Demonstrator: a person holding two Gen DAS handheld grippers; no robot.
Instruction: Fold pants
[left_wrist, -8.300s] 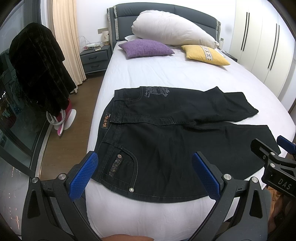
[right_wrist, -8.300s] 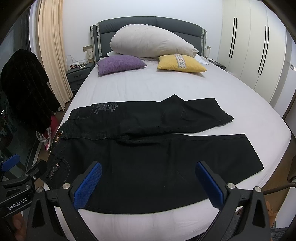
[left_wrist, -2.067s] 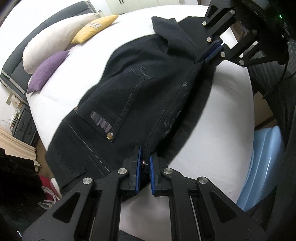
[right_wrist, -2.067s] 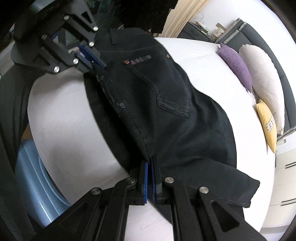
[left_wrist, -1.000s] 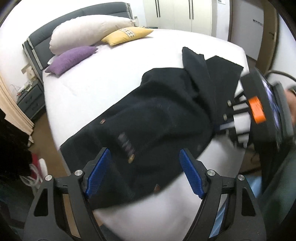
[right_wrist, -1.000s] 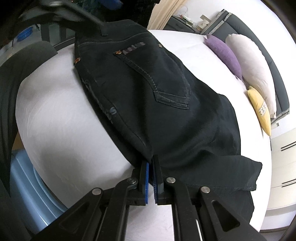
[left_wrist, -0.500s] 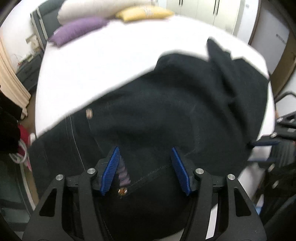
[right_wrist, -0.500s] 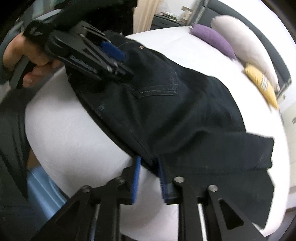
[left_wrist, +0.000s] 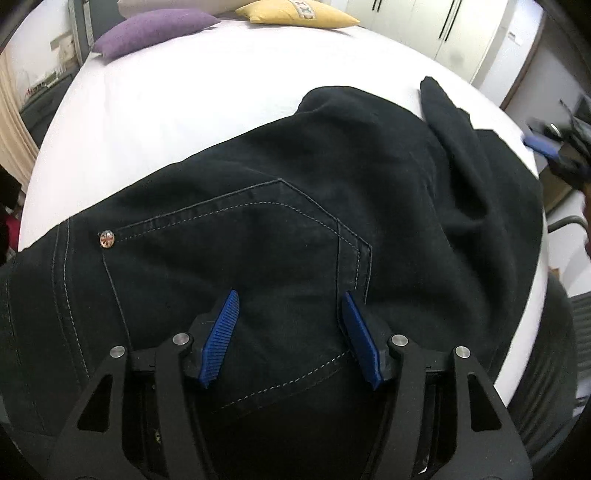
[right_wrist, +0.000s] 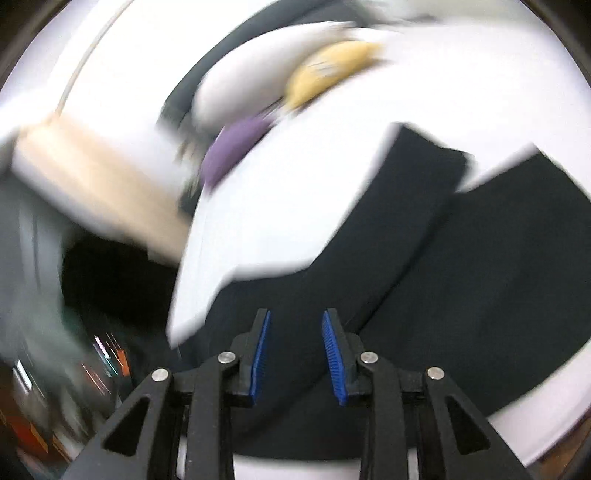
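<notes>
Black left gripper (left_wrist: 290, 341), silver screws, ribbed blue jaws.

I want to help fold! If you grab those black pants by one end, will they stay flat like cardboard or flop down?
Probably flop: the black denim pants already lie in soft rumples near the leg ends. They look fairly heavy for cloth, with thick stitched seams and a metal rivet. They likely won't slide much on the white bed sheet.

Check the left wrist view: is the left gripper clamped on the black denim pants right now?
No, the left gripper has its blue pads standing apart above the back pocket of the black denim pants, pinching no fabric.
</notes>
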